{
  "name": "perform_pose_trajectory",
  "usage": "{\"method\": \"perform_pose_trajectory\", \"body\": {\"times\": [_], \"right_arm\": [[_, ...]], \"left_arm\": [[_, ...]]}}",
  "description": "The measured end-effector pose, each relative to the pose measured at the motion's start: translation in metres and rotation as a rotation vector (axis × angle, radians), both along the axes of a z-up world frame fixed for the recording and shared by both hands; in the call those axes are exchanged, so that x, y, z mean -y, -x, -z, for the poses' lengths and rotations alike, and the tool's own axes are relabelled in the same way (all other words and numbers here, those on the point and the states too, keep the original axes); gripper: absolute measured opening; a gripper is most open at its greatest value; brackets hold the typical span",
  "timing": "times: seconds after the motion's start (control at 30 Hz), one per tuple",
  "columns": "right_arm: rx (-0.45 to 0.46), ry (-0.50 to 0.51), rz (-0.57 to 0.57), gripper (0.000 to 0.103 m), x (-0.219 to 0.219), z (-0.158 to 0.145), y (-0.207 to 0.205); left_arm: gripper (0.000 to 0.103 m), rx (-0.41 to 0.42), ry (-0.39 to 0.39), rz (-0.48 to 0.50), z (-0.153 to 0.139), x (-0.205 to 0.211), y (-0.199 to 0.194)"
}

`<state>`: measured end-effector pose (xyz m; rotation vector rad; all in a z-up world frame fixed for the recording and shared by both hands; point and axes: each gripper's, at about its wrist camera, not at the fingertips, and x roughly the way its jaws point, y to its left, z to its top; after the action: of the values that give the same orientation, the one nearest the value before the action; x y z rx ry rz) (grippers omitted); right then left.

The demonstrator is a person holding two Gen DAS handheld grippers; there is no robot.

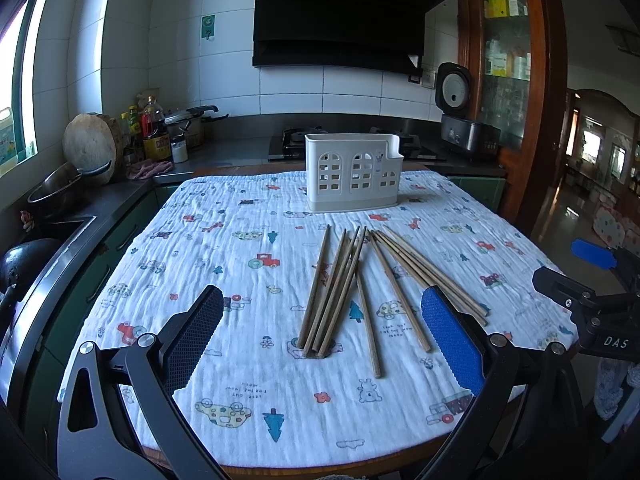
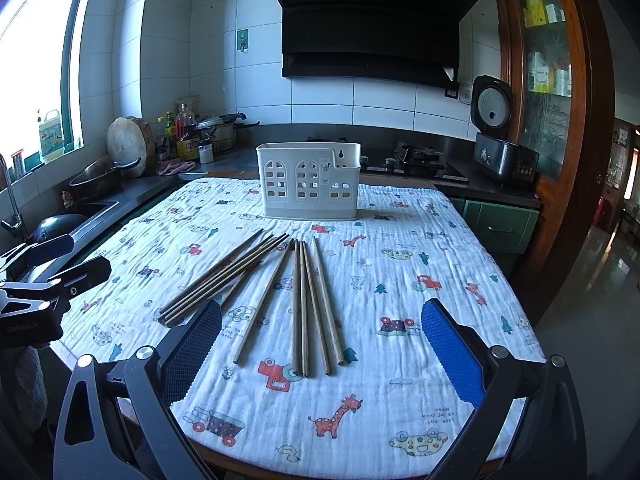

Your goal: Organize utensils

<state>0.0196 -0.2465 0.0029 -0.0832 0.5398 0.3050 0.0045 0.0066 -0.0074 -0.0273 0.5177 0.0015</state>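
Wooden chopsticks lie loose on the patterned cloth ahead of the left gripper and right gripper, both spread wide and empty, before a white holder.

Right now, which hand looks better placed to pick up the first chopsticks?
Probably left: the darker chopstick bundle lies centred between the open left gripper's fingers; the right gripper is open too, its chopsticks more spread.

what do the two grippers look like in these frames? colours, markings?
Both match: black frames with triangular cut-outs and round silver bolts. The left gripper and right gripper each have jaws faced with textured blue pads, the opposite pad looking darker in shade. Seen from the other camera, one body reads "DAS", the other "GenRobot.AI". No cables or sleeves visible.
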Motion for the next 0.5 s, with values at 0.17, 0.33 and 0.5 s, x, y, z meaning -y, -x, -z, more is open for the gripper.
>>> {"method": "perform_pose_trajectory", "body": {"times": [0.17,0.33,0.5], "right_arm": [[0.0,-0.001,-0.002,0.097,-0.0013,0.0001,-0.0009],[-0.001,-0.001,-0.003,0.096,-0.0019,0.0006,-0.0015],[-0.004,0.002,-0.005,0.096,-0.0038,0.0013,-0.0037]], "left_arm": [[0.098,0.001,0.001,0.002,0.0,0.0005,0.0001],[0.098,-0.001,0.001,0.001,0.0006,0.001,0.0],[0.098,-0.004,0.002,0.002,0.0009,0.0014,-0.0004]]}}
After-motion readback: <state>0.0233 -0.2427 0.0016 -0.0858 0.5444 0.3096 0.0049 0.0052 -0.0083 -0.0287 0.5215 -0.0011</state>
